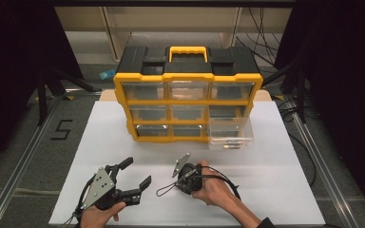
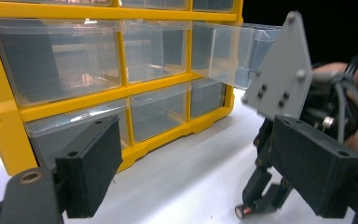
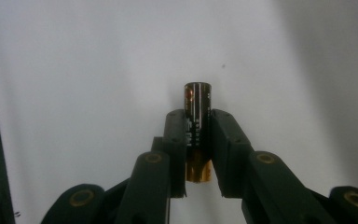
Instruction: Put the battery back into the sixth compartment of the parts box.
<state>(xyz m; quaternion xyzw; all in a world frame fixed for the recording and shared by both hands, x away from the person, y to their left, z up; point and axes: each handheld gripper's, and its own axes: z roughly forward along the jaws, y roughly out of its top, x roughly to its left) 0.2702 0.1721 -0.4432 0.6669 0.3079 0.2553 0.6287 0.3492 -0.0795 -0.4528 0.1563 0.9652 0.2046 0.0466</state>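
Two grippers are over the white table top [image 1: 266, 190], and the action is on the right. The right gripper [image 3: 198, 140] has its black jaws clamped on a small black-and-copper cylindrical battery [image 3: 197, 121], pinched across its barrel so both ends stick out free, which should make it easy to set down lengthwise. In the left gripper view that same battery [image 2: 243, 211] sits low at the jaw tips, right at the table surface, so it looks like a pick-up just secured rather than a carry. Up ahead, the yellow-framed organiser with clear plastic drawers [image 1: 188, 100] has one clear drawer [image 1: 230, 133] pulled out at the lower right, seemingly waiting as the drop spot; something small lies at its front, perhaps another battery, though it is too blurred to call. The left gripper [image 1: 135, 173] rests wide open and empty, angled toward the organiser, likely parked clear of the work.
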